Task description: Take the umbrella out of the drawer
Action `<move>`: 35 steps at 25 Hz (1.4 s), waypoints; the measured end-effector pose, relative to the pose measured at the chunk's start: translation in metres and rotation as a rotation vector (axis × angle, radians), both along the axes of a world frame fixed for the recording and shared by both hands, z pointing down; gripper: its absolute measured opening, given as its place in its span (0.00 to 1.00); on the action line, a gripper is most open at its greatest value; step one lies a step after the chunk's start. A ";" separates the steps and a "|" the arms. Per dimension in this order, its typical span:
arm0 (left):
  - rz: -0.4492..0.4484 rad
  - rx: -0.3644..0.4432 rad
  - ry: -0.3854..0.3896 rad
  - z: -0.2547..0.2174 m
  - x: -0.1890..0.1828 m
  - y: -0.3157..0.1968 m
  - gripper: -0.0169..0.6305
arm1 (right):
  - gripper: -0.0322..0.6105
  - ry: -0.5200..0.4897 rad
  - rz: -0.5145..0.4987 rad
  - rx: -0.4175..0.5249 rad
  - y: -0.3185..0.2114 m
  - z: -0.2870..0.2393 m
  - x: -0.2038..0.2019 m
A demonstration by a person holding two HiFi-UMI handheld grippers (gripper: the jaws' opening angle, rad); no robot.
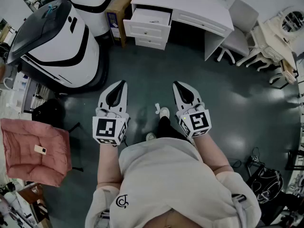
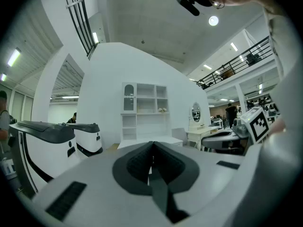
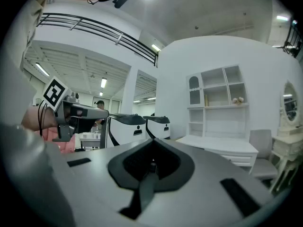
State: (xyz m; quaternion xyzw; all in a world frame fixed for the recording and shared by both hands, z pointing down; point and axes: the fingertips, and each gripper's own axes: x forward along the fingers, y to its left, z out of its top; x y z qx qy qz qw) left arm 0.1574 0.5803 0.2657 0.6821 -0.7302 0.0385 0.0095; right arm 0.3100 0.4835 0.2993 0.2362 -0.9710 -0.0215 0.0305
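1. at upper centre of the head view, a white desk point(image 1: 190, 6) w/ one white drawer point(image 1: 148, 19) pulled open; the umbrella can't be made out in it.
2. lower centre: left grey two-jaw gripper point(image 1: 123, 82) & right grey two-jaw gripper point(image 1: 176, 83) held level, side by side, well apart from the desk.
3. both have jaws pressed together, nothing btwn them.
4. upper left: white-and-black rounded machine point(image 1: 52, 42); left edge: pink square cushion point(image 1: 33, 148).

- The head view looks steeply down from above the person, over the left gripper point(image 1: 121, 84) and right gripper point(image 1: 176, 84), to the white desk point(image 1: 190, 8) far ahead.
- Both gripper views face level along their own jaws.
- All three views share that desk.
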 end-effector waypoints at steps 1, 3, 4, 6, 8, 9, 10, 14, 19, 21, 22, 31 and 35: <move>0.000 0.001 -0.002 -0.001 -0.001 0.000 0.05 | 0.06 0.000 -0.001 0.000 0.000 0.000 -0.001; 0.001 0.005 -0.004 -0.003 -0.002 0.000 0.05 | 0.06 0.000 -0.002 0.000 0.000 -0.001 -0.002; 0.002 0.006 -0.004 -0.003 -0.002 0.000 0.05 | 0.06 0.001 -0.003 0.000 0.001 0.000 -0.003; 0.007 0.011 -0.003 -0.004 -0.001 0.001 0.05 | 0.06 0.003 -0.004 -0.001 0.002 0.000 -0.003; 0.011 0.014 -0.003 -0.004 -0.001 0.002 0.05 | 0.06 0.003 -0.004 -0.002 0.003 0.000 -0.004; 0.012 0.015 -0.004 -0.005 -0.001 0.002 0.05 | 0.06 0.002 -0.005 -0.001 0.003 0.000 -0.005; 0.013 0.017 -0.002 -0.005 -0.002 0.002 0.05 | 0.06 0.002 -0.006 -0.002 0.003 -0.001 -0.006; 0.010 0.026 0.009 -0.006 -0.005 0.001 0.05 | 0.06 -0.002 -0.004 -0.008 0.002 -0.001 -0.009; -0.003 0.025 0.021 -0.001 -0.014 -0.007 0.05 | 0.06 -0.010 0.001 -0.024 -0.010 0.003 -0.014; -0.013 0.019 0.022 0.002 -0.019 -0.012 0.05 | 0.06 -0.006 -0.011 -0.030 -0.019 0.007 -0.021; -0.019 0.016 0.021 0.004 -0.022 -0.016 0.05 | 0.06 -0.005 -0.017 -0.033 -0.024 0.009 -0.025; -0.101 0.005 0.018 0.005 -0.074 -0.095 0.05 | 0.06 -0.013 -0.102 -0.047 -0.114 0.014 -0.089; -0.127 -0.010 0.019 0.005 -0.098 -0.155 0.05 | 0.06 -0.005 -0.134 -0.049 -0.178 0.011 -0.119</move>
